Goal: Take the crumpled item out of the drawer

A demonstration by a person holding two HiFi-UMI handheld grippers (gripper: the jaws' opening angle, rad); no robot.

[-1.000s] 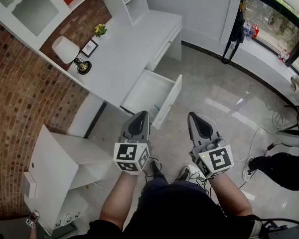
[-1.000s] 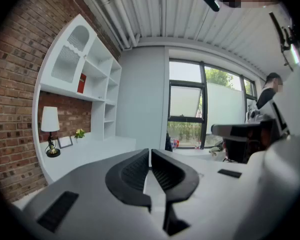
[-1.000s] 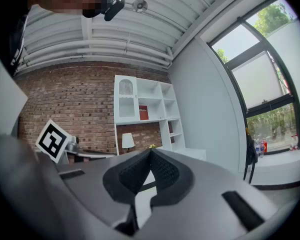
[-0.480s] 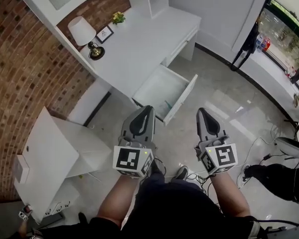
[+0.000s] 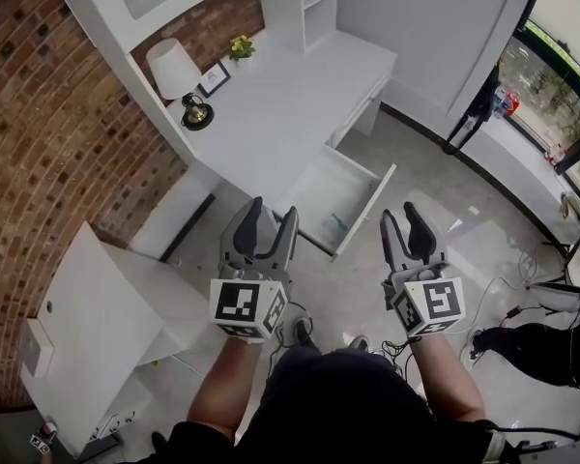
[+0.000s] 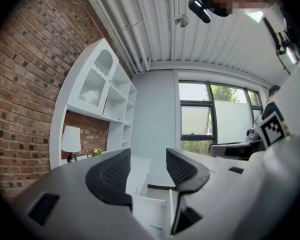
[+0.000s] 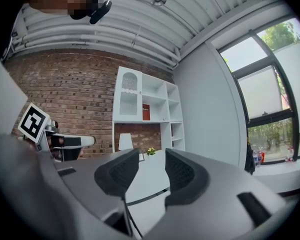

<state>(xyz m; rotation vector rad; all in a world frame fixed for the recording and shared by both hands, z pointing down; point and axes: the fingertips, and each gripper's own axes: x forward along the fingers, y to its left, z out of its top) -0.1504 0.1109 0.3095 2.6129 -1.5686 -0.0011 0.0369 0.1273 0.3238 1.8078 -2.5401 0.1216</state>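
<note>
The drawer [image 5: 365, 211] stands open (a small bluish bit [image 5: 336, 222] lies inside). The left tool [image 5: 273, 208] and right tool [image 5: 401, 211] have just been opening, both empty. All the grabbing is left to do.

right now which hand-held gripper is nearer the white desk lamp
Left. In the head view the left hand-held gripper is below and right of the lamp; the right hand-held gripper is farther right, past the open drawer. Both have just been opening their jaws, nothing between them.

Open floor [image 5: 445, 220] before drawer [image 5: 367, 211]; drawer top uncovered; desk [image 5: 290, 104] edge behind.
</note>
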